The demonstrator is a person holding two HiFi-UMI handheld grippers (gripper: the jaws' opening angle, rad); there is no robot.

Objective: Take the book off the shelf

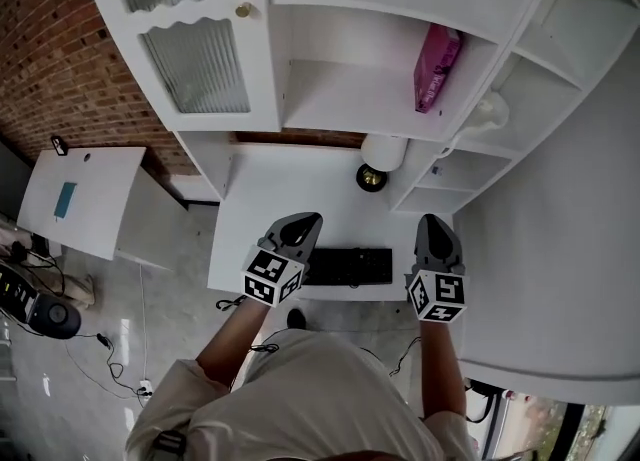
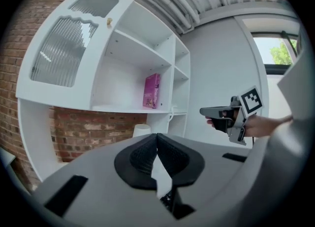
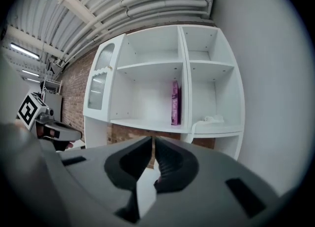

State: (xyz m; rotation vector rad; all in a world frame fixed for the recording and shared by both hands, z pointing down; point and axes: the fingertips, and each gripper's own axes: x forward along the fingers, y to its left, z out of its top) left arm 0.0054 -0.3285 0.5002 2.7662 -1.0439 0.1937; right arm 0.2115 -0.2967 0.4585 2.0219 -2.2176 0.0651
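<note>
Head view: our left gripper (image 1: 308,219) and right gripper (image 1: 432,221) hang well short of the pink book (image 1: 436,67).
Both jaw pairs clenched, empty; book upright on the shelf (image 1: 340,99).

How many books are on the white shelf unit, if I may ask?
1: the pink book stands upright on the lower open shelf, against its right divider. Others may be hidden behind the frosted door.

No lettering can be read. The pink book (image 1: 437,67), upright on the shelf (image 1: 340,99), seems to carry pale cover print, too small to make out.
</note>
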